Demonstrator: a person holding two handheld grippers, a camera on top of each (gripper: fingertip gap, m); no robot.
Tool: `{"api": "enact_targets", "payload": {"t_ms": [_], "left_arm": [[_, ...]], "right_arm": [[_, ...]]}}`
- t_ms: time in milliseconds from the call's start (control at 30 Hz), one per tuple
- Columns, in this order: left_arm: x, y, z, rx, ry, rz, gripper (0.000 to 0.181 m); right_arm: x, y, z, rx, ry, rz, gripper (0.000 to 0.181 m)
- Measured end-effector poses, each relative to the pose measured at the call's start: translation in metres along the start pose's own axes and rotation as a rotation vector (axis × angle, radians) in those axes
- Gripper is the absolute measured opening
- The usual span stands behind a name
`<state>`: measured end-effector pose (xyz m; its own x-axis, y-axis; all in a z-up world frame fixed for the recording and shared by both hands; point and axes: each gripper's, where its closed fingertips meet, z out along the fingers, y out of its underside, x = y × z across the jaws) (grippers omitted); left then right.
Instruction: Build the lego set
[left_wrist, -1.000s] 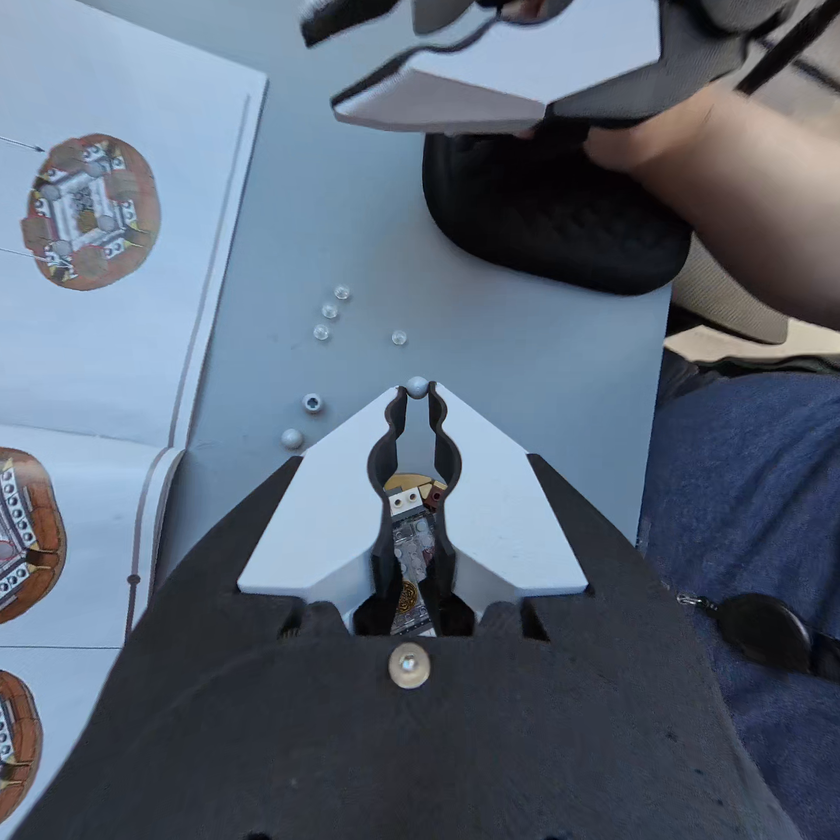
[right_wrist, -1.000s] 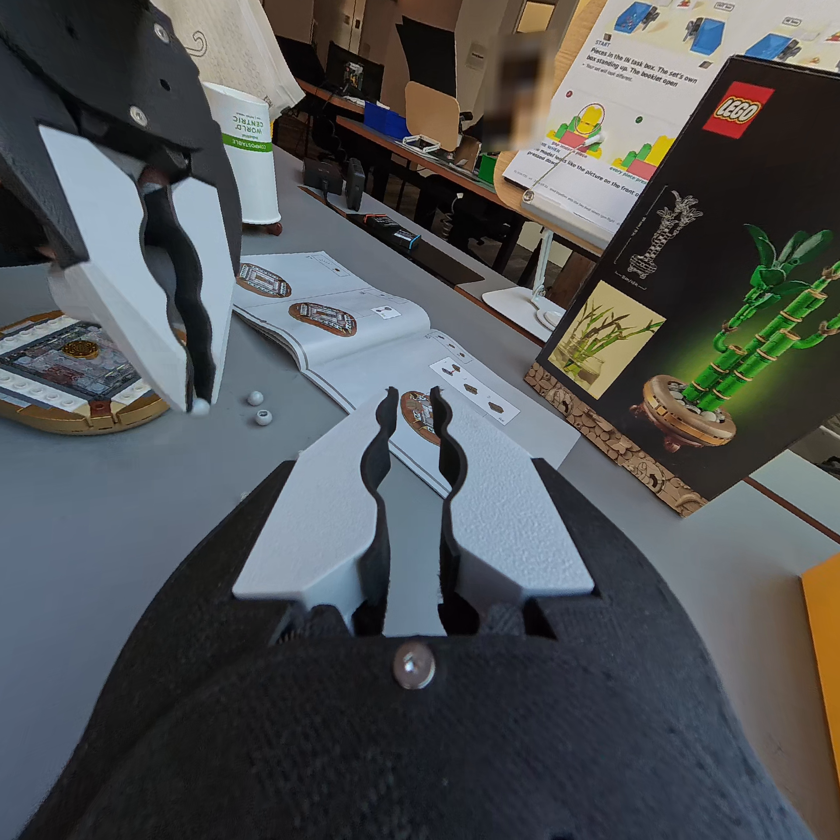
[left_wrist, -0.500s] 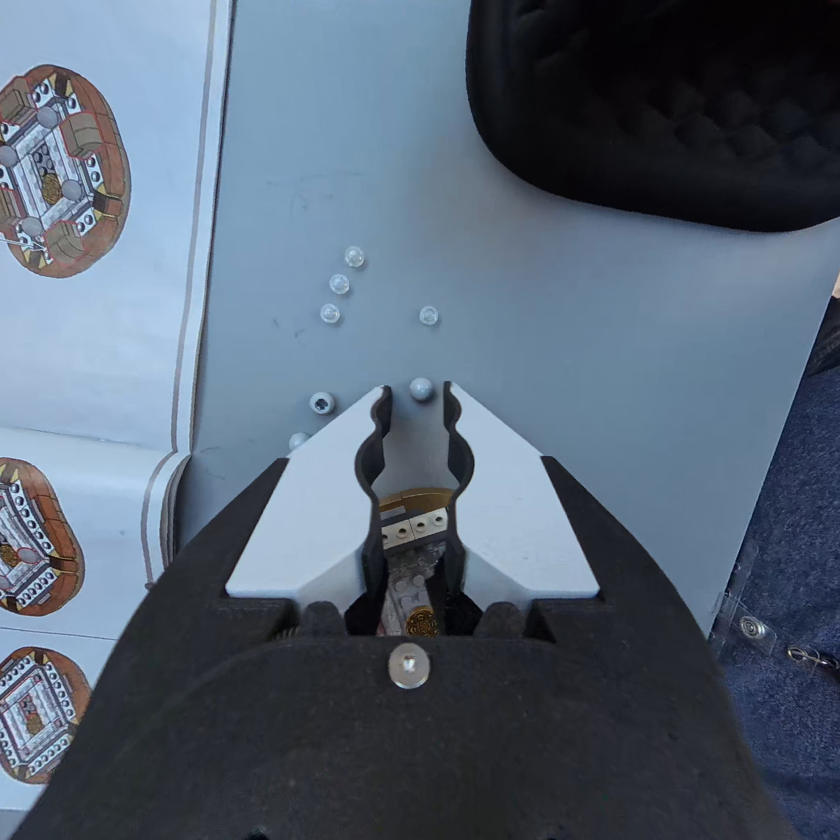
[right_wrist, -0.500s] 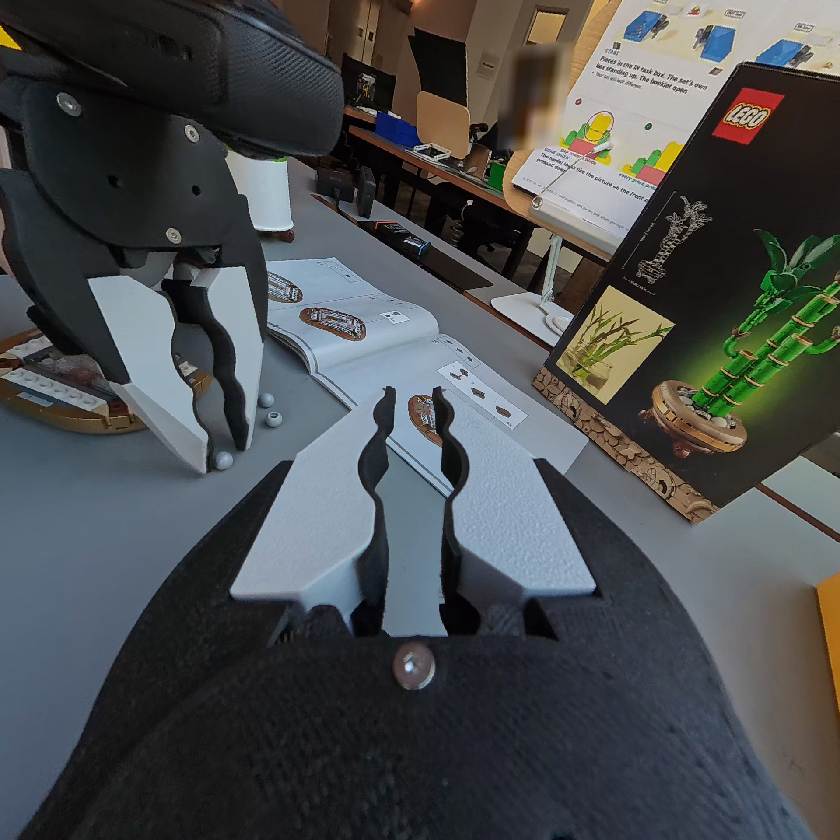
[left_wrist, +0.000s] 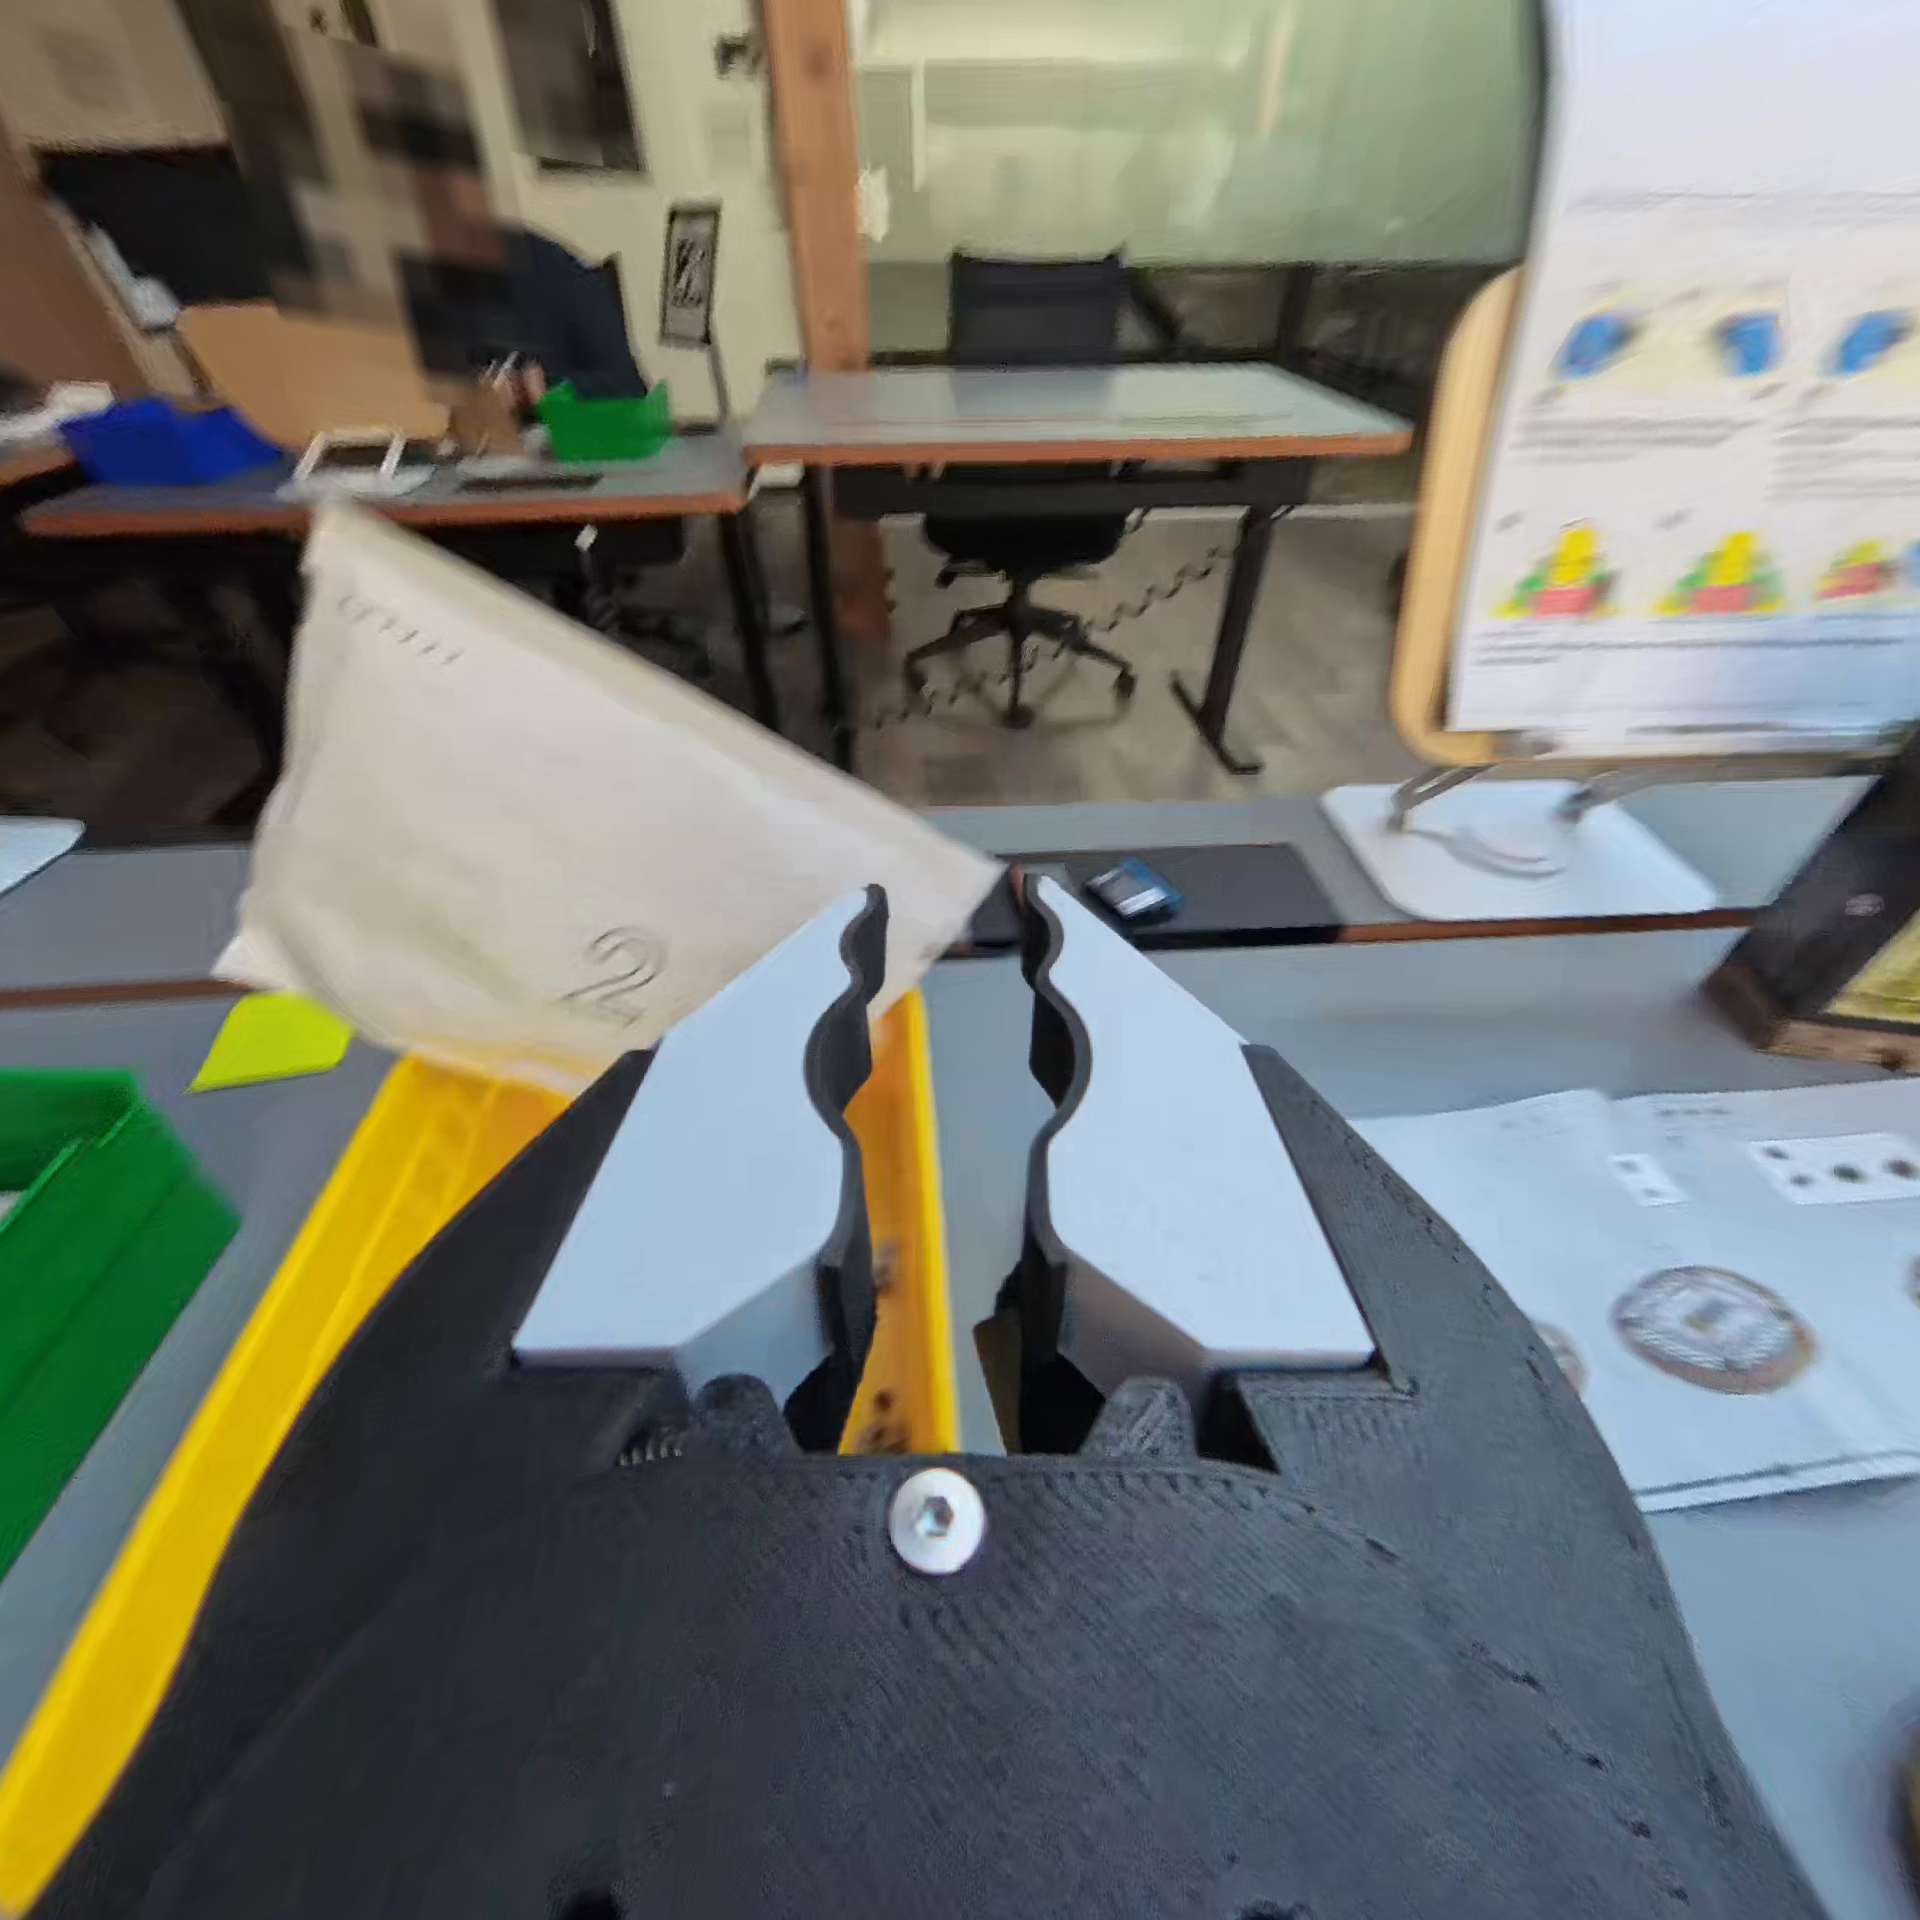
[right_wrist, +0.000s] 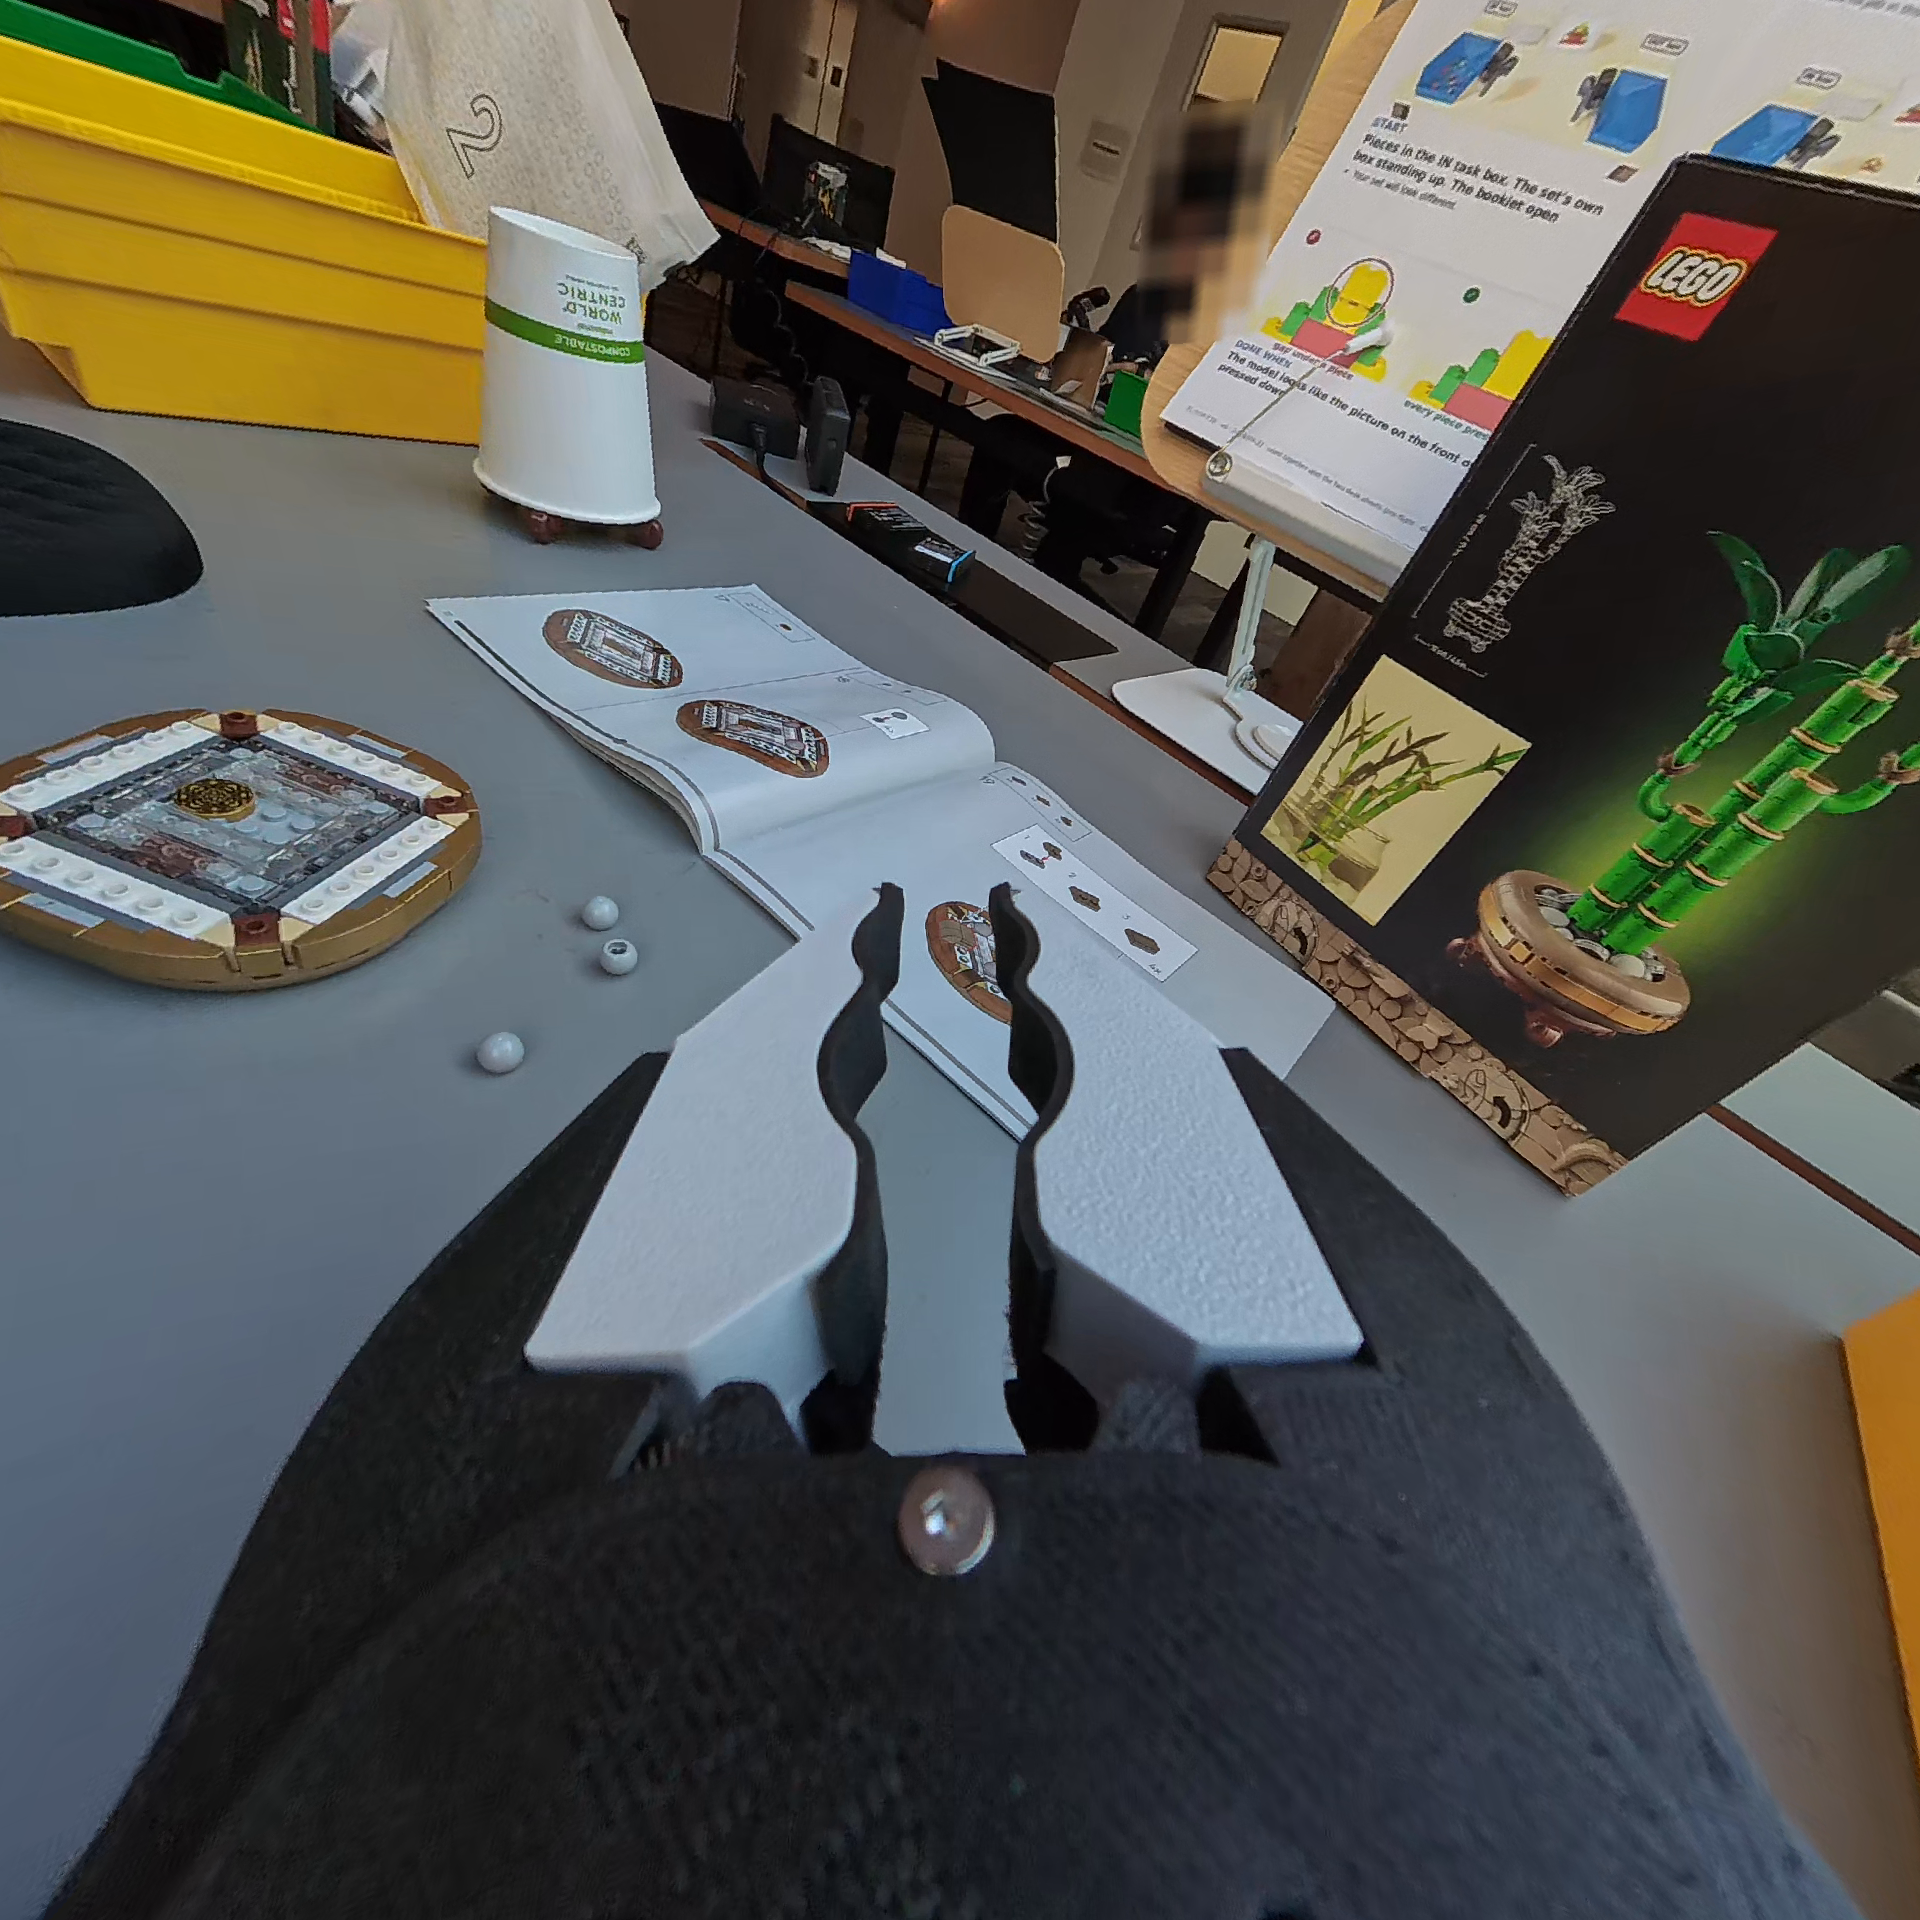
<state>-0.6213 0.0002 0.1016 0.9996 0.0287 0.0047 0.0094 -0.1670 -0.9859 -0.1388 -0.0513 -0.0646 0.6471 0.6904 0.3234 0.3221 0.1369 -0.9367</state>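
- Lego base (right_wrist: 223, 847) is lying on the bench (right_wrist: 312, 1195), with three balls (right_wrist: 500, 1051) sitting beside it.
- Left gripper (left_wrist: 951, 904) is gaping, holding nothing, over a yellow bin (left_wrist: 312, 1247).
- Right gripper (right_wrist: 943, 899) is gaping too, holding nothing.

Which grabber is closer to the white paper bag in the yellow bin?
Left. The left gripper points right at the bag. The right gripper is low over the table, with the bag far behind.
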Motion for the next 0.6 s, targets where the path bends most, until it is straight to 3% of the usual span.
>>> {"api": "enact_targets", "payload": {"t_ms": [67, 100, 200, 300, 467, 600], "left_arm": [[-0.062, 0.043, 0.017, -0.230, -0.065, -0.043, 0.024], [-0.078, 0.066, 0.026, -0.346, -0.028, -0.059, 0.024], [-0.084, 0.122, 0.054, -0.554, 0.204, -0.070, 0.025], [-0.087, 0.174, 0.070, -0.712, 0.322, 0.017, 0.028], [-0.092, 0.212, 0.087, -0.765, 0.386, 0.307, 0.022], [-0.085, 0.221, 0.095, -0.814, 0.452, 0.292, 0.026]], "right_arm": [[0.001, 0.001, 0.002, -0.006, 0.003, -0.003, 0.016], [0.001, 0.001, 0.002, -0.006, 0.008, -0.005, 0.016], [0.005, 0.000, 0.002, -0.003, 0.029, -0.003, 0.016], [0.008, 0.001, 0.002, -0.002, 0.049, 0.010, 0.016], [0.012, 0.004, 0.003, -0.017, 0.065, 0.036, 0.015], [0.013, 0.008, 0.005, -0.045, 0.072, 0.032, 0.015]]}}
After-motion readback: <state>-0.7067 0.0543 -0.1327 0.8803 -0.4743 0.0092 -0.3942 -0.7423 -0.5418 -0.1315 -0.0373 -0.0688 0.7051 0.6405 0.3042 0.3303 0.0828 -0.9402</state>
